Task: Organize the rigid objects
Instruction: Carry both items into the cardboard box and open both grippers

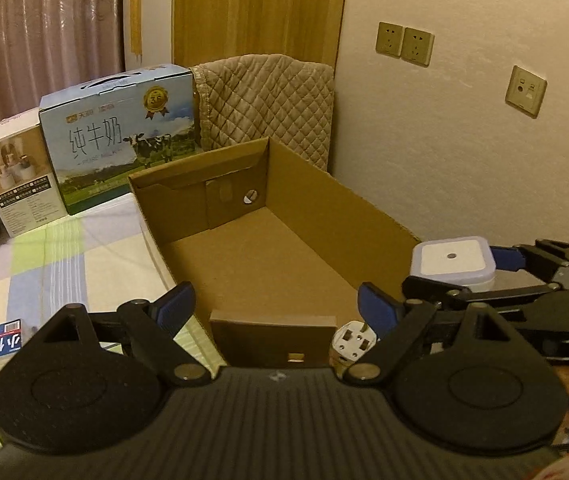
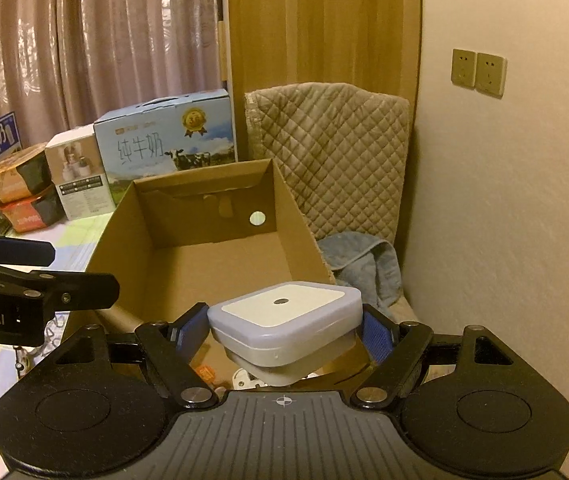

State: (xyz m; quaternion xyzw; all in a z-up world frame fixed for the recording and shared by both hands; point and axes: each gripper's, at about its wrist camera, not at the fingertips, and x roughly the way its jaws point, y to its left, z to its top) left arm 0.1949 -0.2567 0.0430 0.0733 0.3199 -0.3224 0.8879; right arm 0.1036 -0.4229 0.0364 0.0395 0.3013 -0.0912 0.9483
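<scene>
The right gripper (image 2: 284, 330) clamped a square night light (image 2: 284, 320) over the cardboard box (image 2: 204, 248); slipping pads risked dropping it outside. The left gripper's (image 1: 276, 304) fingers stood apart, empty.

Brown cardboard box (image 1: 284, 248); white/lilac night light (image 2: 284, 320); blue tong pads (image 2: 194, 326); green-lilac checked cloth (image 1: 64, 256).

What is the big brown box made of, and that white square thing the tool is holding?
The big brown box looks like plain cardboard: matte tan, with folded flaps and raw cut edges. The white square thing in the right tool seems to be smooth plastic, slightly glossy with rounded moulded corners; probably a small plug-in light, though that's uncertain.
</scene>
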